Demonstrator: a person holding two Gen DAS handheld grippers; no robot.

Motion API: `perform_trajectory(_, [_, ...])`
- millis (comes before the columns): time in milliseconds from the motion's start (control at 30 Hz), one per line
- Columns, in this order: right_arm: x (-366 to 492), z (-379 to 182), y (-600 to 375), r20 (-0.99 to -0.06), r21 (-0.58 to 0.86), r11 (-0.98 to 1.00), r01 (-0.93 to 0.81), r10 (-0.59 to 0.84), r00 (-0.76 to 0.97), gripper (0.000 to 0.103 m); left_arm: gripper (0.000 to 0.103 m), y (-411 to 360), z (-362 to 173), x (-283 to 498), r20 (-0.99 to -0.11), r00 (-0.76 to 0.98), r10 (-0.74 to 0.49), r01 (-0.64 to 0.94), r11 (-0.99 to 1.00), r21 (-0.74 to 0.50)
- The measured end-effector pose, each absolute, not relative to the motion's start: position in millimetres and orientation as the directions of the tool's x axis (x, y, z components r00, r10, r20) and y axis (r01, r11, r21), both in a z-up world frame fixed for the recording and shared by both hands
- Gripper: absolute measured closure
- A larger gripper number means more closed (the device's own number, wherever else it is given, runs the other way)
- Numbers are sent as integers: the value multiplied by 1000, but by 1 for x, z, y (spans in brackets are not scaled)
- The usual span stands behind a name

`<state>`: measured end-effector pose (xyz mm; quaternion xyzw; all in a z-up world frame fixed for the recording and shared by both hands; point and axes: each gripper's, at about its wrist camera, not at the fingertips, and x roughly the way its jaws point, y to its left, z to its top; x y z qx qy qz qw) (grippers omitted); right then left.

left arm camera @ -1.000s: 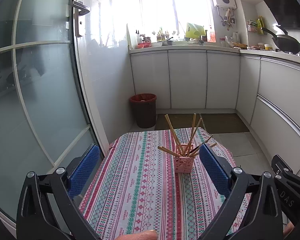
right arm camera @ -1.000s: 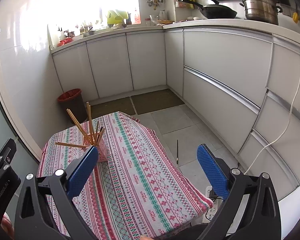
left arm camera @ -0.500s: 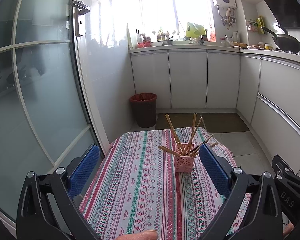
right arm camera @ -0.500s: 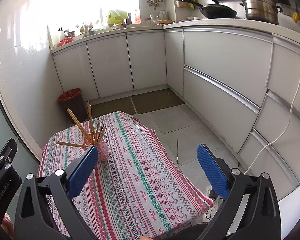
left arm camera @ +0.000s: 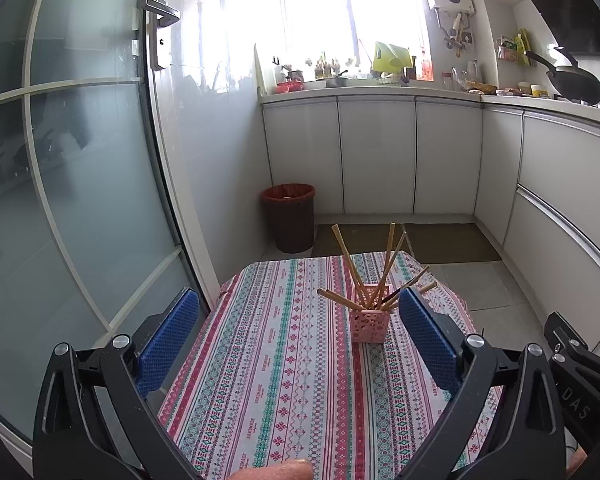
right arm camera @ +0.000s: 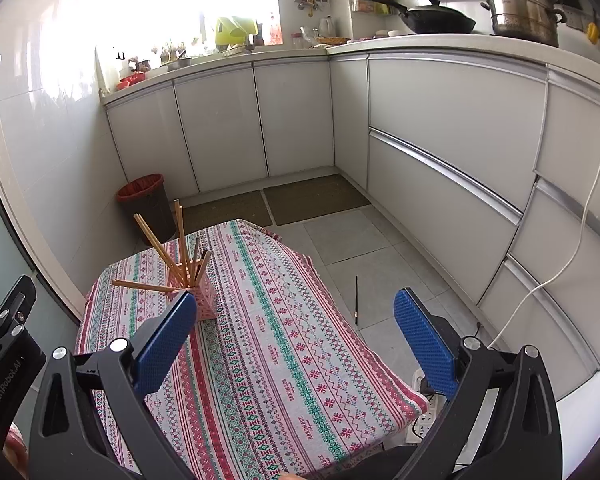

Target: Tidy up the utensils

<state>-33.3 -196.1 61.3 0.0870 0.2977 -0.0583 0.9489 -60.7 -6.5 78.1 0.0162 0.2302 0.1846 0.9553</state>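
Standing on the striped tablecloth (left arm camera: 284, 360) toward the far end of the table, a small pink holder (left arm camera: 371, 316) with a pierced, lattice-like wall carries a loose bunch of wooden chopsticks (left arm camera: 356, 276). They fan out in all directions, some near upright, one lying almost flat over the holder's rim toward the glass door (left arm camera: 80, 200). The holder is square in plan and looks like plastic; the chopsticks are thin, straight and pale brown. The cloth is woven with bands of red, green and white pattern and hangs over the table edges. One dark thin stick (right arm camera: 356, 300) lies alone on the grey floor tiles, well apart from the holder, on the cabinet side of the table. A brown ribbed bin (left arm camera: 289, 216) with a red liner stands on the floor beyond the holder.

The left gripper (left arm camera: 298, 334) is held low over the near end of the cloth, pointing at the holder, its blue dimpled pads (left arm camera: 168, 340) spread wide with nothing between them. The right gripper (right arm camera: 296, 334) sits beside it, likewise spread wide and empty, the holder just beyond its left pad.
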Motion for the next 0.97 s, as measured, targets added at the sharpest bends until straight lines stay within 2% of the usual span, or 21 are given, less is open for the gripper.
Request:
perform_trajectory(400, [-31,56,-197,-588,137,977,163,-52,808,7,7,-9,77,-55,-437,823,364,-342,931,130])
perform_trajectory(667, [-32,56,-198,-587,139,977,163,-51,808,7,12,-14,77,-56,-418,839,349,-322,937,134])
perform_trajectory(800, [-31,57,-200,-584,144,975,169,-54,810,7,7,-14,77,-55,-434,828,354,-332,934,129])
perform_trajectory(967, [-31,57,-201,-587,145,975,169,-52,808,7,7,-17,78,-55,-435,831,346,-320,938,134])
